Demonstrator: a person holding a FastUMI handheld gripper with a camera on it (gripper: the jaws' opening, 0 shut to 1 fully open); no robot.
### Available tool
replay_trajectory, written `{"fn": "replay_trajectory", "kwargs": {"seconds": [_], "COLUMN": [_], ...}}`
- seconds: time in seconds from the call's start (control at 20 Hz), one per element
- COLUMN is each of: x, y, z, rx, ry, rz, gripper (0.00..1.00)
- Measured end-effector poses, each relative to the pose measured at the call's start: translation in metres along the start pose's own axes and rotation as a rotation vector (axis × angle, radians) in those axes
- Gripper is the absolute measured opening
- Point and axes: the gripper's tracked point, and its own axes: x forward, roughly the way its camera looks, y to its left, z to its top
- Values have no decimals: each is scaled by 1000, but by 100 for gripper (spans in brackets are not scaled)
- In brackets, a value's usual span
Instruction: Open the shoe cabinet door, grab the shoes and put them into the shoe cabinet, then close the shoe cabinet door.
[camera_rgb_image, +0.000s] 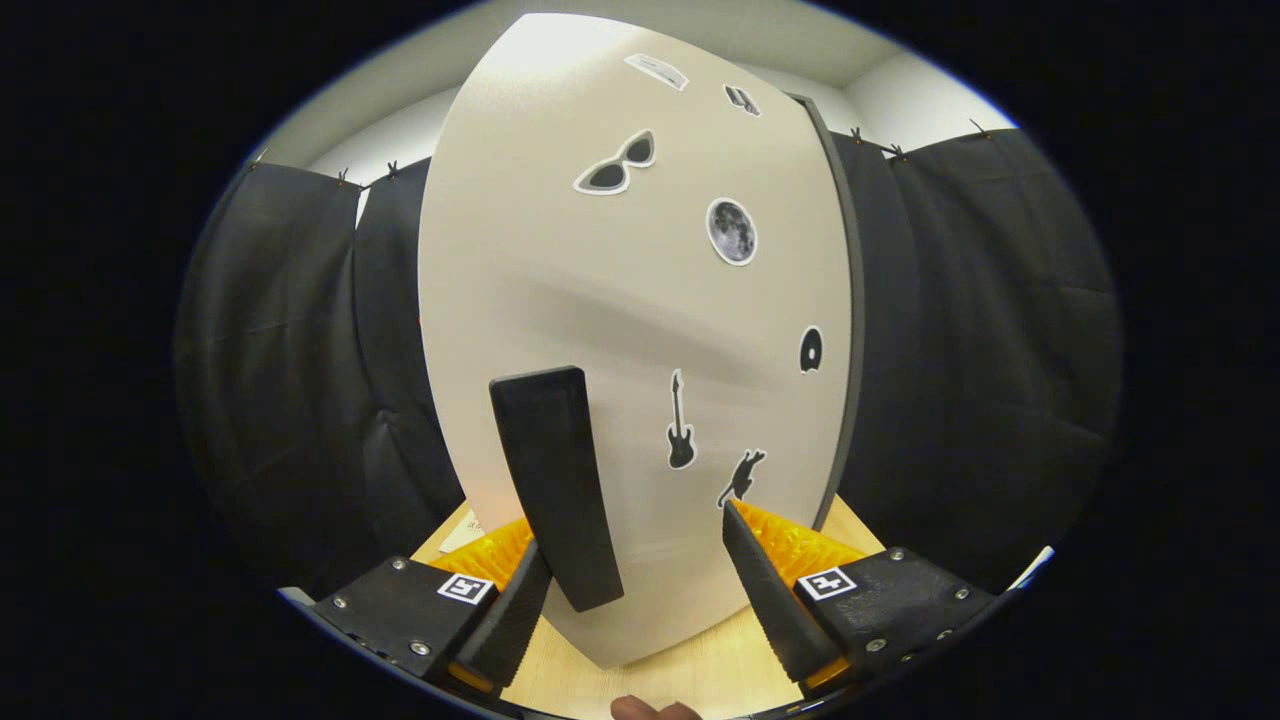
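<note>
Gripper view looks across a pale wooden tabletop (690, 675) toward black cloth walls (980, 330) hung by small clips from a line, with a white room wall and ceiling above them.

One cream-white shoe cabinet door (560, 260) stands upright on the tabletop, directly ahead of the fingers. One long black handle (555, 480) is mounted on its lower half and runs up and down. A dark edge (850, 300) runs along the door's right side.

Seven black-and-white stickers show on the door: a pair of sunglasses (615, 165), a round moon (732, 231), a small disc (811, 350), an electric guitar (680, 422), a leaping cat (741, 476), and two small ones near the top too blurred to name.

The gripper (632, 540) has two black fingers with orange ribbed backs, each carrying a square printed marker. The fingers are spread wide and hold nothing. The left finger (515, 600) sits just left of the handle's lower end; whether it touches is unclear. The right finger (765, 590) stands apart to the right, below the cat sticker. The handle's lower end lies between the fingers.

A bit of a person's hand (650, 709) shows below the fingers. A pale paper-like thing (462, 533) lies on the tabletop beyond the left finger.
</note>
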Motion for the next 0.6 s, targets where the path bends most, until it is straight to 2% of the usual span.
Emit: {"fn": "replay_trajectory", "kwargs": {"seconds": [0.4, 0.6], "x": [24, 36], "y": [17, 28], "z": [4, 1], "rx": [-35, -18], "ry": [-39, -37], "rz": [-7, 34], "gripper": [95, 95]}}
